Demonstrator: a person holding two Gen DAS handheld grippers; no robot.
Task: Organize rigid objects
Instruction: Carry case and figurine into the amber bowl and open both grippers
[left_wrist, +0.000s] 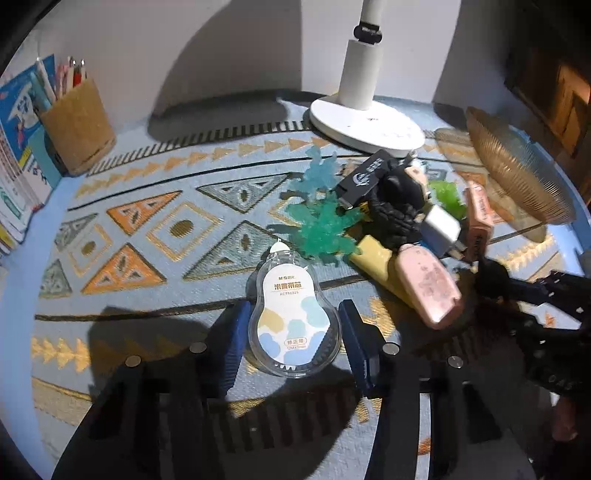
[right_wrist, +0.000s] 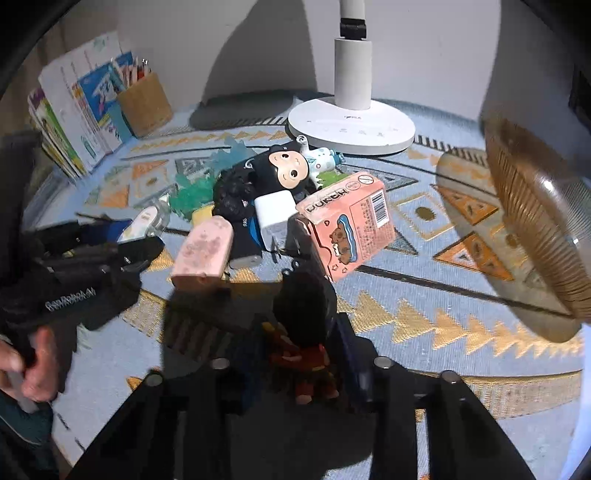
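Surface: a table (left_wrist: 155, 192) under a pale blue woven cloth with orange triangles and diamonds, white wall behind, strong shadows across it.
Far left: books (right_wrist: 70, 122) stand against the wall, a cork pen cup (left_wrist: 79, 129) beside them, pens poking out.
Left gripper (left_wrist: 293, 332): blue jaws sit on either side of the clear pear-shaped correction tape (left_wrist: 293, 314); they hug its sides closely, but whether the pads actually press I cannot tell.
Hand (right_wrist: 33, 373): grips the left tool's handle at the right wrist view's left edge, blurred.
Middle heap: teal crystal pieces (left_wrist: 325, 225), a black flash drive (left_wrist: 364, 175), a black-haired doll head (right_wrist: 286, 168), a white charger (right_wrist: 273, 216), a yellow bar (left_wrist: 373, 254) and a pink eraser (left_wrist: 430, 288), all touching or overlapping.
Behind the heap: a white lamp base (left_wrist: 365, 122), its post cut off at the top.
Right gripper (right_wrist: 295, 354): jaws clamped on a small dark figure in red (right_wrist: 303, 332), deep in shadow, details hard to read.
Right of heap: a pink carton (right_wrist: 351, 225), tilted, leaning on the pile.
Far right: an amber ribbed glass dish (right_wrist: 535, 221), partly cut off by the frame.
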